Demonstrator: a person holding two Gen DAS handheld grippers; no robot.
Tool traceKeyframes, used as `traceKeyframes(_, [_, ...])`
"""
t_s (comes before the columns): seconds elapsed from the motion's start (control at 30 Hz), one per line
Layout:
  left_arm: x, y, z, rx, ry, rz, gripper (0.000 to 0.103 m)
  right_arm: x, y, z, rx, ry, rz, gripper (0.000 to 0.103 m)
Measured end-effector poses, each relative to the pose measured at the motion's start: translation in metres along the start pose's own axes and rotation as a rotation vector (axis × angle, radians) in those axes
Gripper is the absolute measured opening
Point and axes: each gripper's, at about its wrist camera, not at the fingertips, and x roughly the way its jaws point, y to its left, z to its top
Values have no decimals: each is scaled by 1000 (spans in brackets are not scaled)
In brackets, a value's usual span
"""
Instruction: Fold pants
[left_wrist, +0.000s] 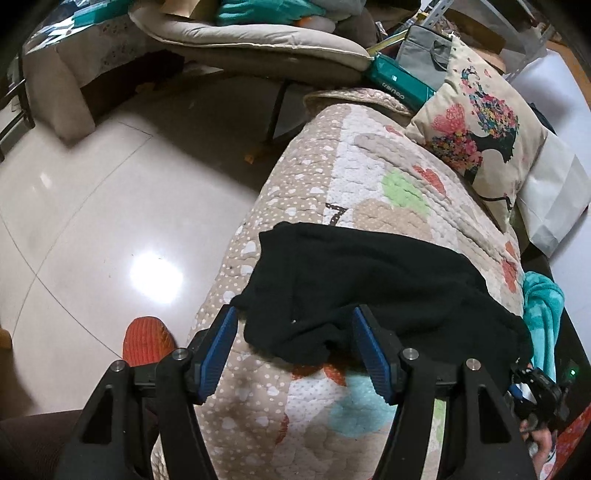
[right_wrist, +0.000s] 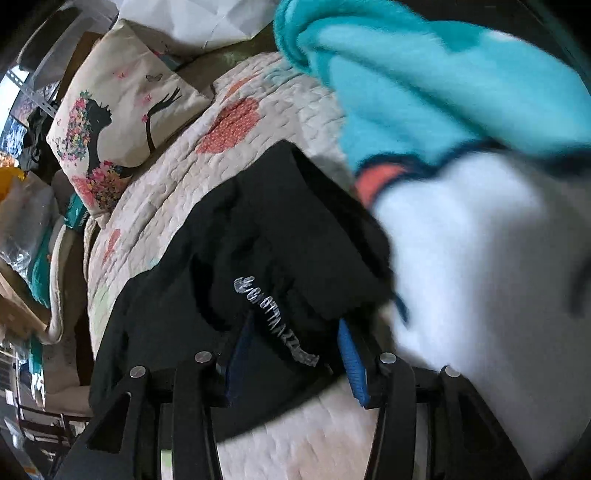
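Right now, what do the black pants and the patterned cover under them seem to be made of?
Black pants: soft matte knit, probably cotton jersey; limp, no sheen, a printed white logo in the right wrist view. Quilted cover: stitched padded cotton, judging by its puffy ridges and appliqué hearts.

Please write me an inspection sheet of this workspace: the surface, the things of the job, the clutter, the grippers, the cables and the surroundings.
Surface: patterned quilt over a cushioned seat.
Job's things: black pants lying rumpled on the quilt; white lettering shows in the right wrist view.
Clutter: printed pillow, turquoise blanket, teal box.
Grippers: left gripper jaws open around the pants' near edge; right gripper jaws open, pants fabric between them.
Cables: nothing seen.
Surroundings: glossy tiled floor, orange slipper.
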Motion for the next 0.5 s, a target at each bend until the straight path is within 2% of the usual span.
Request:
traceKeyframes(0.07, [0, 4, 2, -16, -5, 11, 64, 6, -1, 3, -2, -9, -20, 50])
traceKeyframes(0.13, [1, 11, 3, -39, -1, 19, 64, 3, 8, 5, -46, 0, -33, 23])
traceKeyframes(0.2, [3, 19, 5, -76, 11, 24, 64, -12, 15, 10, -110, -12, -75, 19])
traceKeyframes(0.27, [6, 27, 6, -117, 22, 30, 64, -28, 19, 17, -174, -61, -185, 19])
traceKeyframes(0.3, [6, 29, 7, -128, 24, 31, 64, -35, 22, 22, -218, -107, -276, 19])
traceKeyframes(0.37, [7, 32, 7, -144, 23, 37, 64, -39, 22, 27, -256, -139, -355, 20])
traceKeyframes(0.5, [8, 33, 6, -143, 23, 50, 64, -27, 11, 30, -240, -60, -310, 35])
